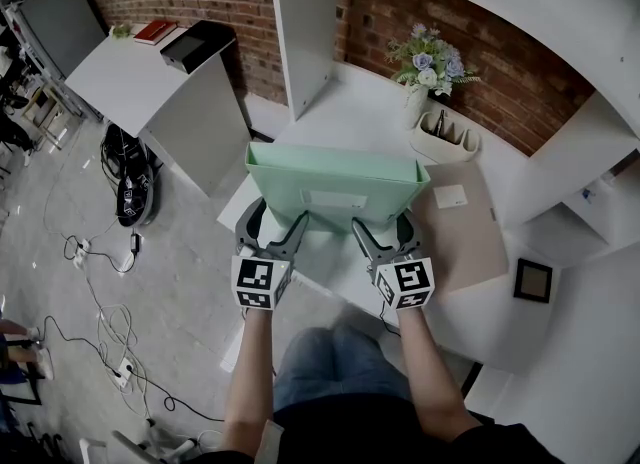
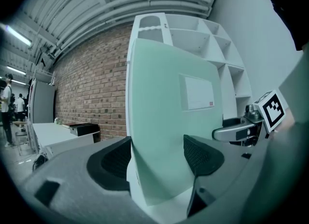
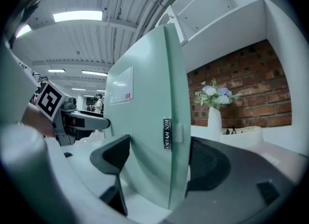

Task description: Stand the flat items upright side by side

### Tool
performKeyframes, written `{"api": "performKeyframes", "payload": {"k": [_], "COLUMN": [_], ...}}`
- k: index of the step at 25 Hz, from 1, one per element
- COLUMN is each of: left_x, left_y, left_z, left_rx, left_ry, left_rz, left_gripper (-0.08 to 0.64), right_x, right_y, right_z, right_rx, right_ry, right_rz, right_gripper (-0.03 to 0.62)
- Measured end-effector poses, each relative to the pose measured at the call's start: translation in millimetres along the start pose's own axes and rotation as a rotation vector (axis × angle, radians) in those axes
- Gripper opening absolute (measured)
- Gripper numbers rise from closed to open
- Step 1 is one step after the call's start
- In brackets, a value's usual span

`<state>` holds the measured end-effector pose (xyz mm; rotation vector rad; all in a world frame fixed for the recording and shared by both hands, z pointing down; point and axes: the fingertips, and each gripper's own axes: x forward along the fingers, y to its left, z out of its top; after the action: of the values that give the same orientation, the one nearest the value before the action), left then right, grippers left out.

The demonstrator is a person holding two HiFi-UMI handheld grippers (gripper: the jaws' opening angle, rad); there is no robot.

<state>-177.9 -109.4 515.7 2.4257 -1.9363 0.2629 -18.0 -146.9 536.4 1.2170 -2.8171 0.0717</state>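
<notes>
Left hand-held gripper (image 1: 276, 225), right hand-held gripper (image 1: 382, 228) each clamp upright green file box (image 1: 335, 180) on white desk (image 1: 345, 107).

**Both grippers clamped, arms out in front**

Two bare forearms reach forward side by side, the left forearm (image 1: 248, 382) and the right forearm (image 1: 432, 372), running close to parallel away from the body. The left grey two-jaw gripper with its black-and-white marker cube (image 1: 280, 214) points forward. Its jaws are spread wide, with the pads pressed on either face of the mint-green box file (image 1: 335, 177). The right grey two-jaw gripper (image 1: 382, 222), with the same cube on top, lines up alongside at matching height. Its jaws are just as wide and press on that file's other end.
</notes>
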Motion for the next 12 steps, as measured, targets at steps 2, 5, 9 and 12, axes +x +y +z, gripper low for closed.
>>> {"api": "performKeyframes", "payload": {"k": [2, 5, 9, 12], "left_x": [-0.1, -0.4, -0.7, -0.4], "left_y": [0.1, 0.8, 1.3, 1.1], "left_z": [0.8, 1.2, 1.3, 1.2], "left_rx": [-0.001, -0.007, -0.015, -0.018], "left_ry": [0.005, 0.011, 0.019, 0.024], "left_rz": [-0.006, -0.008, -0.009, -0.01], "left_gripper": [0.316, 0.316, 0.316, 0.316], "right_x": [-0.7, -0.9, -2.1, -2.9], "right_y": [0.4, 0.6, 0.2, -1.1], "right_z": [0.7, 1.2, 2.4, 4.7], "right_rx": [0.001, 0.001, -0.001, 0.004], "right_ry": [0.006, 0.018, 0.03, 0.024], "right_rz": [0.001, 0.002, 0.002, 0.0], "right_gripper": [0.35, 0.351, 0.351, 0.351]}}
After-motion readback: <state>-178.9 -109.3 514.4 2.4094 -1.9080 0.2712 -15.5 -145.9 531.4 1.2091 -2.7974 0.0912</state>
